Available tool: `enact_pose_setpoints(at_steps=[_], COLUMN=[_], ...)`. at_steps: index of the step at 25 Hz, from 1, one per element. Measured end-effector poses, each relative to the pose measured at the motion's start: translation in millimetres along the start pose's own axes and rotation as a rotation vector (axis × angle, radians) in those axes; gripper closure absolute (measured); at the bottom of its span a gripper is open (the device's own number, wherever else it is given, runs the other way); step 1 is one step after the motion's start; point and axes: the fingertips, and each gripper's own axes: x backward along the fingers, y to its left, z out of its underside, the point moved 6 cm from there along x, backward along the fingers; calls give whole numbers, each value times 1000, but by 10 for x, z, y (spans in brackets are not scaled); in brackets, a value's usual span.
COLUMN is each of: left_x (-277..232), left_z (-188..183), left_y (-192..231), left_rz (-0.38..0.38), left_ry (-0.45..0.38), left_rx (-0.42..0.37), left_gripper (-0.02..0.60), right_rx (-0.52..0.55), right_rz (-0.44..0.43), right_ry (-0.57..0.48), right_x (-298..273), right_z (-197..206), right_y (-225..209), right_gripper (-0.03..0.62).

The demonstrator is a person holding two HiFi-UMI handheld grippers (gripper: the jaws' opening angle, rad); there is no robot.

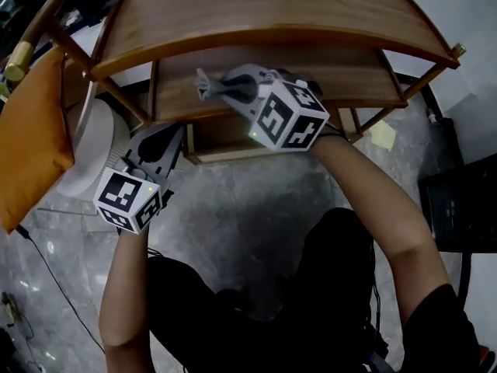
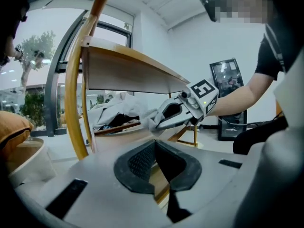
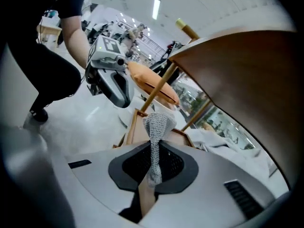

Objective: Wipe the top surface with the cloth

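The wooden shelf unit's curved top surface [image 1: 264,10] fills the top of the head view. Beneath it, over the middle shelf [image 1: 353,80], my right gripper [image 1: 216,88] is shut on a small grey knitted cloth [image 1: 203,84]. In the right gripper view the cloth [image 3: 156,125] stands up, pinched between the jaws of my right gripper [image 3: 154,148]. My left gripper [image 1: 159,142] hangs lower left by the shelf's front edge. Its jaws meet at the tips, and my left gripper [image 2: 155,144] holds nothing. From there I see the right gripper [image 2: 166,120] and the cloth [image 2: 149,121] under the top board.
An orange cushion [image 1: 31,138] hangs on the frame at the left, above a white round object [image 1: 89,150]. A black box [image 1: 458,204] stands on the grey floor at the right. A yellow note [image 1: 383,134] lies behind the shelf leg.
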Motion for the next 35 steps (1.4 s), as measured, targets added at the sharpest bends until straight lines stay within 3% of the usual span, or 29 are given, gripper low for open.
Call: enact_pose_setpoints(at_steps=[6, 14, 25, 35], left_x=[305, 591, 566, 226], left_z=[72, 256, 275, 120], left_y=[194, 327, 282, 109], left_rz=[-53, -101, -85, -12], left_ry=[-11, -9, -2, -19], left_rx=[12, 52, 51, 25], left_gripper=[569, 569, 569, 569], right_rx=[105, 252, 161, 61], right_rz=[-103, -204, -292, -236], right_ry=[11, 111, 199, 271], right_x=[-864, -1363, -1386, -937], right_z=[-419, -546, -279, 278], right_y=[18, 38, 19, -125], right_gripper=[560, 560, 562, 562])
